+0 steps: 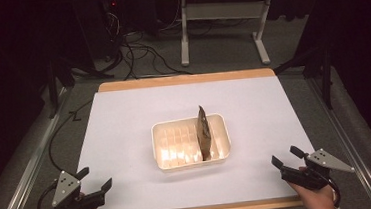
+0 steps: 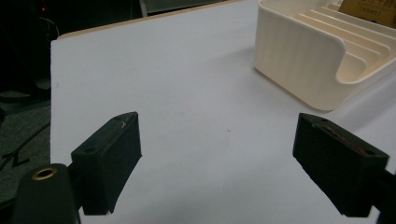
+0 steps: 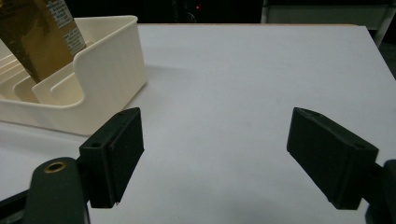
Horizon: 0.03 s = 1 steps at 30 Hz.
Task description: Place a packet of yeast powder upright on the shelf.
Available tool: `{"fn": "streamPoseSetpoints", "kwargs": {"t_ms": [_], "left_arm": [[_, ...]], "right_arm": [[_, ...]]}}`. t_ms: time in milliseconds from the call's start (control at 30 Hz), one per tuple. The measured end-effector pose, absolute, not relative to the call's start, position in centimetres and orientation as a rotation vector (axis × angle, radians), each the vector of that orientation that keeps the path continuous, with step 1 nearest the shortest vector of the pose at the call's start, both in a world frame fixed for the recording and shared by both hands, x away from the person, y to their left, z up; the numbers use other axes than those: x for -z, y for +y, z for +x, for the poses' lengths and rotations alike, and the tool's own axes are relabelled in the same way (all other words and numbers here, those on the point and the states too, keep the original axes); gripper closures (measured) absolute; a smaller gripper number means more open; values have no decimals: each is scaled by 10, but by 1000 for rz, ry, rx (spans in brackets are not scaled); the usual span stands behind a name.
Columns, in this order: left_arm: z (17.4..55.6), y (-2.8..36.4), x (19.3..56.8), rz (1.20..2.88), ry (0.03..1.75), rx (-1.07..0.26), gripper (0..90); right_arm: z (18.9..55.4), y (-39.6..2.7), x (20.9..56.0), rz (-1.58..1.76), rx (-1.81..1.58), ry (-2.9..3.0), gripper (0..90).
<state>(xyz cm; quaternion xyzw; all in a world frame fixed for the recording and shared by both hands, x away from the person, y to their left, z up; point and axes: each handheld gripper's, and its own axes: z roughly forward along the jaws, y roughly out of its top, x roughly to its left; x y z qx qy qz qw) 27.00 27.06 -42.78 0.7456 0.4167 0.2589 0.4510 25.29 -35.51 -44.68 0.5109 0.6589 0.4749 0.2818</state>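
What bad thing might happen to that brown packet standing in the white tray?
Two things, perhaps. The brown packet stands tall on its edge between low ribs in the tray, leaning a little, so a bump may tip it over. The tray sits loose on the smooth white table, so a push from either open tool, left or right, might slide it instead of gripping anything.

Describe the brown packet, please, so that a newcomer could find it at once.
On the white table, find the cream slotted tray near the middle. The brown packet stands on edge in a slot toward its right end, the only dark, upright thing in the tray.
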Motion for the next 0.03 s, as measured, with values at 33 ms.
{"fn": "streamPoseSetpoints", "kwargs": {"t_ms": [33], "left_arm": [[270,271,427,1837,1027,-644,158]], "right_arm": [[253,-355,447,1371,-1272,1765,196]]}}
